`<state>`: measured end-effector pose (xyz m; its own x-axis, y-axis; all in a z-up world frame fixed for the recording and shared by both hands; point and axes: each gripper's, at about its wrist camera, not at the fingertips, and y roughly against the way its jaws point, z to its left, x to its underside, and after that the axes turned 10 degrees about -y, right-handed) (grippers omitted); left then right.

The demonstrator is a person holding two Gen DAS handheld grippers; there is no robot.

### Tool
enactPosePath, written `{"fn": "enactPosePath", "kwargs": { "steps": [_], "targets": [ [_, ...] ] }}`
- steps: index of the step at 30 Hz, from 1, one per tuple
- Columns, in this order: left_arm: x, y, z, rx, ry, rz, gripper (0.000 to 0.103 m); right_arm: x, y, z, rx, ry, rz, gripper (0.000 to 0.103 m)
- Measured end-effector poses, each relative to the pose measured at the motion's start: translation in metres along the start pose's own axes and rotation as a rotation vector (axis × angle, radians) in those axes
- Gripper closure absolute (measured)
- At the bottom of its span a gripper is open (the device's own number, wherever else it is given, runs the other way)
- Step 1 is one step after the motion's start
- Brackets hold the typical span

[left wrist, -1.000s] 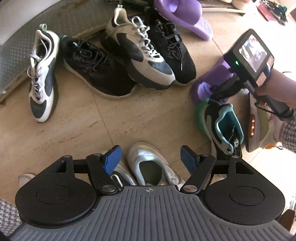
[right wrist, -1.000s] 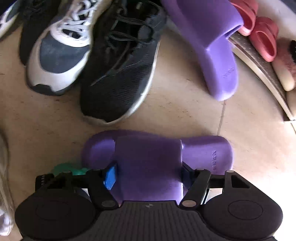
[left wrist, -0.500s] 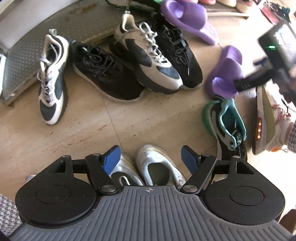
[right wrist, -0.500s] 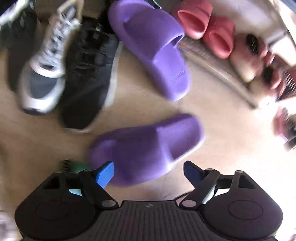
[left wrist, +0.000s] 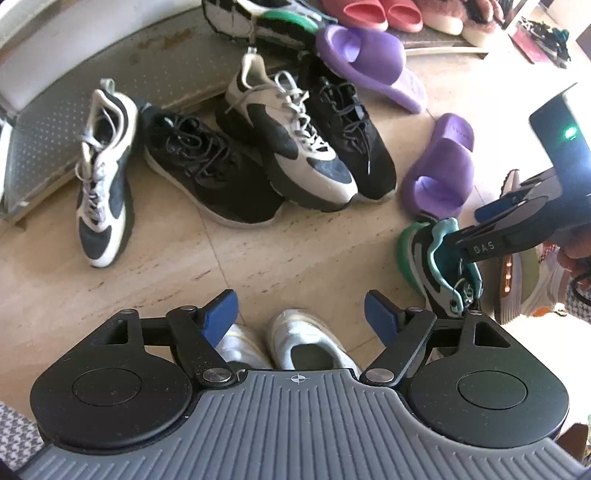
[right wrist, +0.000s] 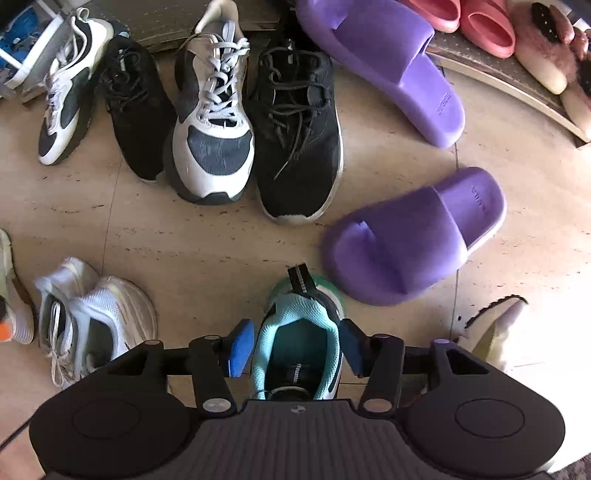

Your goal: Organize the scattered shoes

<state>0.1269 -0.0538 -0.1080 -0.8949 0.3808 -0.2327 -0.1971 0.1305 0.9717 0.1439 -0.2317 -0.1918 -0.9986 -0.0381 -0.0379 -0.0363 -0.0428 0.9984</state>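
Shoes lie scattered on a beige tile floor. My right gripper is open, its blue pads on either side of a teal and green sneaker, apart from it; this sneaker also shows in the left wrist view, under the right gripper. A purple slide lies free just beyond it. A second purple slide rests against the rack. My left gripper is open and empty above a pair of silver shoes.
Two black sneakers and two grey and white sneakers lie in a row before a metal rack step. Pink slides and furry slippers sit on the rack at right. A white sneaker lies at left.
My right gripper let go of the near purple slide, which now lies on the floor, and drew back over the teal sneaker. My left gripper pulled back a little and stayed open.
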Motion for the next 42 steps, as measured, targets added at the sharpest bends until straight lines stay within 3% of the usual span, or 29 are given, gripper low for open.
{"fn": "enactPosePath", "kwargs": {
  "steps": [3, 5, 6, 8, 10, 13, 16, 17, 18, 22, 27, 30, 31, 34, 35, 37, 39, 41, 42],
  "targets": [
    [-0.011, 0.001, 0.011, 0.009, 0.094, -0.036, 0.020, -0.012, 0.016, 0.003, -0.034, -0.013, -0.031, 0.039],
    [-0.012, -0.001, 0.011, 0.000, 0.107, -0.026, 0.019, -0.014, 0.021, -0.001, -0.043, 0.007, -0.022, 0.017],
    [-0.012, -0.002, 0.010, -0.005, 0.109, -0.019, 0.019, -0.012, 0.017, -0.005, -0.035, 0.034, 0.019, 0.015],
    [-0.010, -0.007, 0.006, -0.006, 0.088, 0.007, 0.019, -0.004, 0.001, -0.012, 0.007, 0.057, 0.082, 0.021],
    [-0.006, -0.012, 0.001, -0.006, 0.062, 0.037, 0.019, 0.015, -0.033, -0.026, 0.136, 0.058, 0.104, 0.033],
    [0.003, -0.021, -0.008, -0.005, 0.024, 0.079, 0.019, 0.029, -0.067, -0.040, 0.128, 0.013, 0.124, 0.046],
    [0.007, -0.024, -0.012, -0.012, 0.000, 0.091, 0.019, 0.034, -0.084, -0.039, 0.140, 0.009, 0.107, 0.051],
    [0.008, -0.025, -0.012, -0.014, -0.004, 0.093, 0.019, 0.035, -0.088, -0.034, 0.139, 0.044, 0.116, 0.080],
    [0.008, -0.025, -0.012, -0.017, -0.006, 0.094, 0.019, 0.036, -0.091, -0.026, 0.149, 0.093, 0.127, 0.088],
    [0.008, -0.026, -0.011, -0.015, -0.006, 0.097, 0.019, 0.050, -0.096, 0.006, 0.250, 0.332, 0.143, 0.091],
    [0.010, -0.025, -0.011, -0.014, -0.011, 0.097, 0.019, 0.058, -0.102, 0.009, 0.319, 0.389, 0.148, 0.091],
    [0.009, -0.024, -0.011, -0.013, -0.013, 0.094, 0.019, 0.048, -0.096, -0.005, 0.267, 0.236, 0.154, 0.086],
    [0.009, -0.023, -0.011, -0.013, -0.013, 0.091, 0.019, 0.042, -0.090, -0.009, 0.251, 0.177, 0.152, 0.080],
    [0.003, -0.016, -0.010, 0.009, 0.011, 0.036, 0.019, 0.030, -0.069, -0.016, 0.242, 0.089, 0.133, 0.048],
    [0.001, -0.011, -0.009, 0.025, 0.028, 0.001, 0.019, 0.023, -0.055, -0.018, 0.227, 0.056, 0.115, 0.047],
    [-0.005, -0.002, -0.005, 0.062, 0.075, -0.084, 0.019, -0.001, -0.004, -0.022, 0.141, -0.027, 0.039, 0.046],
    [-0.015, 0.005, -0.002, 0.083, 0.134, -0.182, 0.019, -0.014, 0.038, -0.026, 0.066, -0.068, -0.036, 0.037],
    [-0.028, 0.009, 0.001, 0.096, 0.189, -0.275, 0.018, -0.027, 0.108, -0.035, -0.060, -0.089, -0.173, 0.017],
    [-0.037, 0.009, 0.001, 0.098, 0.214, -0.315, 0.017, -0.028, 0.129, -0.040, -0.087, -0.083, -0.220, 0.014]
  ]
}}
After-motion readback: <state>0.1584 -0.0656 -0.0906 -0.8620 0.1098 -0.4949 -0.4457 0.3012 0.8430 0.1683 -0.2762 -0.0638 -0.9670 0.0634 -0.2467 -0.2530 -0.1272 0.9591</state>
